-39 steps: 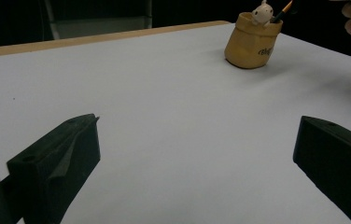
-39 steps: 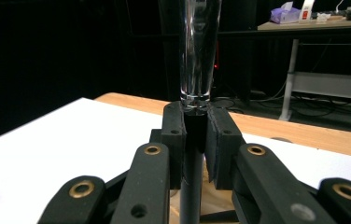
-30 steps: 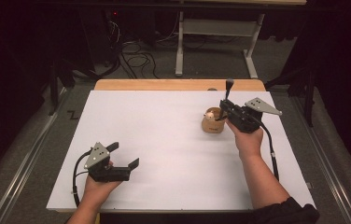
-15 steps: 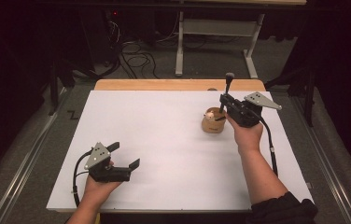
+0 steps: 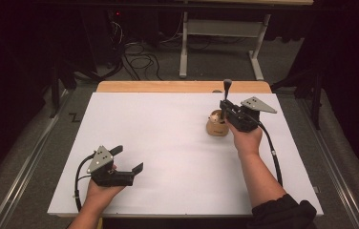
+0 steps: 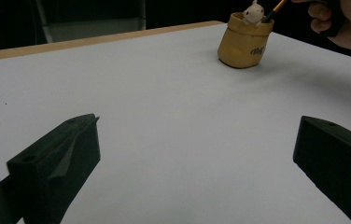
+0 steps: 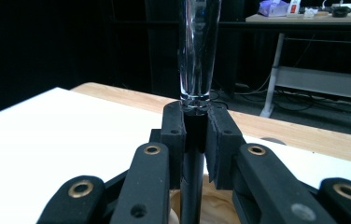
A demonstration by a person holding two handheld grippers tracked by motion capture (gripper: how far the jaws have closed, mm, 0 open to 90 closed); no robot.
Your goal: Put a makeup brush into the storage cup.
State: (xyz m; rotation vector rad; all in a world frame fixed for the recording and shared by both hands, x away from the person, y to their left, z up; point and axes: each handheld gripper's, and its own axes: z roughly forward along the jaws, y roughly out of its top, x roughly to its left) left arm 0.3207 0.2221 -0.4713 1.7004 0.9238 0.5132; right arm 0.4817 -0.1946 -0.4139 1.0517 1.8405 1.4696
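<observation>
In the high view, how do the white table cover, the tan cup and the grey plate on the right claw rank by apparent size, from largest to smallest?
1. White table cover, by far the largest.
2. and 3. Tan cup and grey plate look about alike; the plate sits higher, nearer the camera, so I do not rank them.

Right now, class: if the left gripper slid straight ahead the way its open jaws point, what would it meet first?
Probably nothing soon: ahead of the left gripper lies bare white table. The tan cup stands far off, somewhat right of that line.

Tan cup (image 6: 244, 44) beyond open gripper (image 6: 197, 158)
</observation>
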